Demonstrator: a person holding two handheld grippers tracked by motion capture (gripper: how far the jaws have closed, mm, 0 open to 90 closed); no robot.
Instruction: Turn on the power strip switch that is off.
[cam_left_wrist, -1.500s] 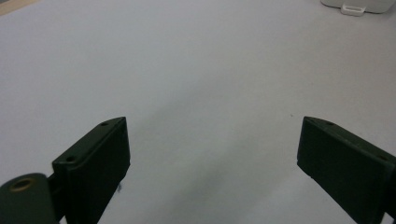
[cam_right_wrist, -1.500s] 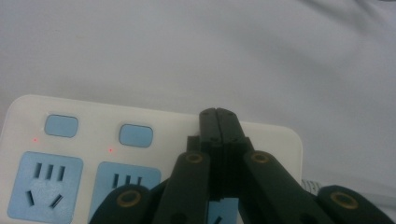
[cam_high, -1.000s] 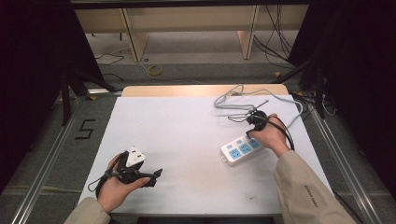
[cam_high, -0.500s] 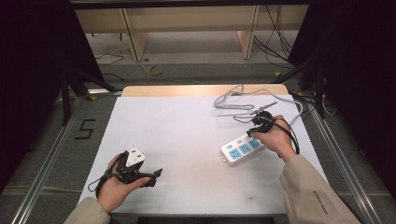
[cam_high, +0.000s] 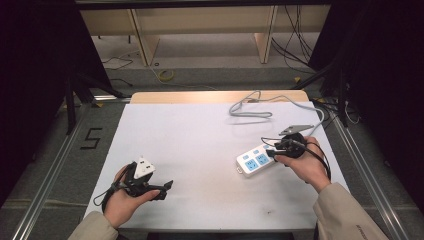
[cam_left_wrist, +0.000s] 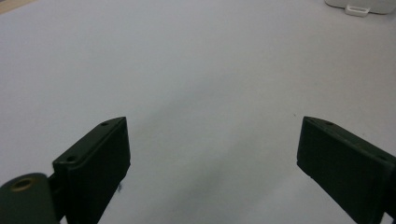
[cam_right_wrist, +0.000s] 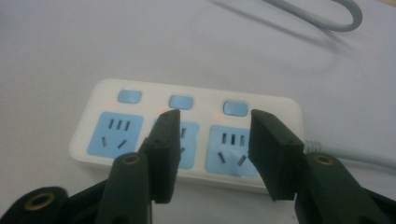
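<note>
Power strip (cam_right_wrist: 187, 135) sits right under the right gripper (cam_right_wrist: 212, 140). The two black jaws of this gripper are open, with a gap between them, and nothing is held in the gap. The jaws hang over the blue sockets in the middle and at the right end of the strip. I cannot tell if they touch it. The strip is white, with three blue sockets and three blue buttons in a row. A small red light glows beside each button. A grey cord (cam_right_wrist: 303, 18) leaves the right end of the strip and loops on the table farther off.

From above, the power strip (cam_high: 255, 162) lies on the right side of the white table (cam_high: 200, 135), close to the near edge. The right gripper (cam_high: 272, 150) is at its right end, held in the person's right hand (cam_high: 305, 165). The grey cord (cam_high: 250, 111) curls toward the far side of the table.

The left gripper (cam_left_wrist: 212, 154) has its jaws wide open with nothing between them, just bare white table below. From above, the left gripper (cam_high: 162, 187) is in the left hand (cam_high: 122, 202) at the near left of the table, well apart from the strip.
</note>
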